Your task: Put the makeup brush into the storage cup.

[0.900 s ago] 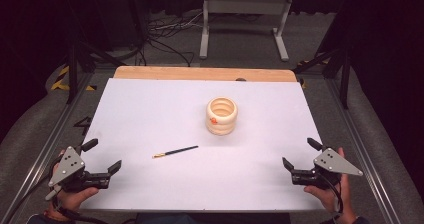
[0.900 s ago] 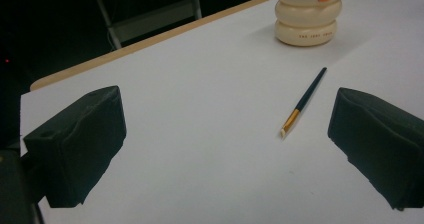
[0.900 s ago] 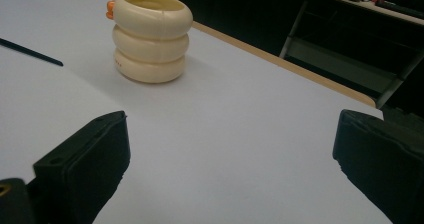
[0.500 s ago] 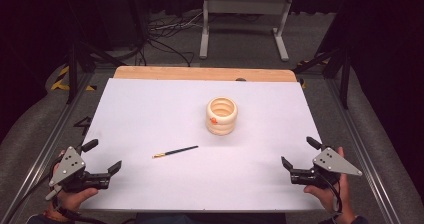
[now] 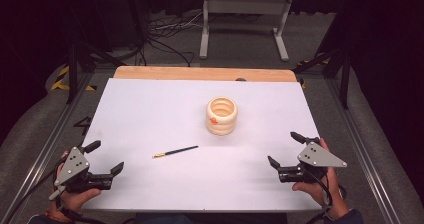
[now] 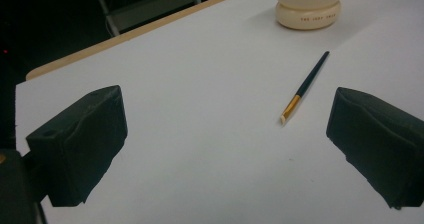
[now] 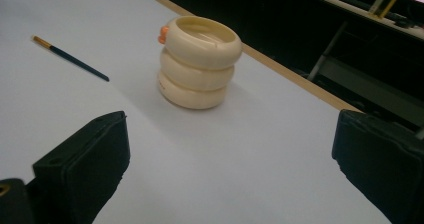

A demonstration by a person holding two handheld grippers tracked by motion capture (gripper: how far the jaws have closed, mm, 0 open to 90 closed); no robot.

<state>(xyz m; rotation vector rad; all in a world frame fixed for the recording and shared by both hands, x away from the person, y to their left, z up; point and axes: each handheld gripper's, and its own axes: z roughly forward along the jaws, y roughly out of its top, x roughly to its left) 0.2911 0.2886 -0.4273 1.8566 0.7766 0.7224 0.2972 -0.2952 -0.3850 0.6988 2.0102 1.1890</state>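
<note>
A cream ringed pot (image 5: pixel 221 115) with an orange mark stands upright right of the table's middle; it is seen too as the pot (image 6: pixel 310 5) and the pot (image 7: pixel 199 62). A thin dark paintbrush (image 5: pixel 175 151) with a gold ferrule lies flat in front of it, to the left, also seen as the brush (image 6: pixel 304 88) and the brush (image 7: pixel 70 58). My left gripper (image 5: pixel 105 157) rests open at the front left corner, well short of the brush. My right gripper (image 5: pixel 286 148) is open at the front right, nothing between its jaws.
The white table sheet (image 5: pixel 150 114) has a bare wooden strip (image 5: pixel 200 74) along its far edge. Metal rails (image 5: pixel 45 144) run down both sides. Beyond the table are a white stand (image 5: pixel 245 9) and cables on the floor.
</note>
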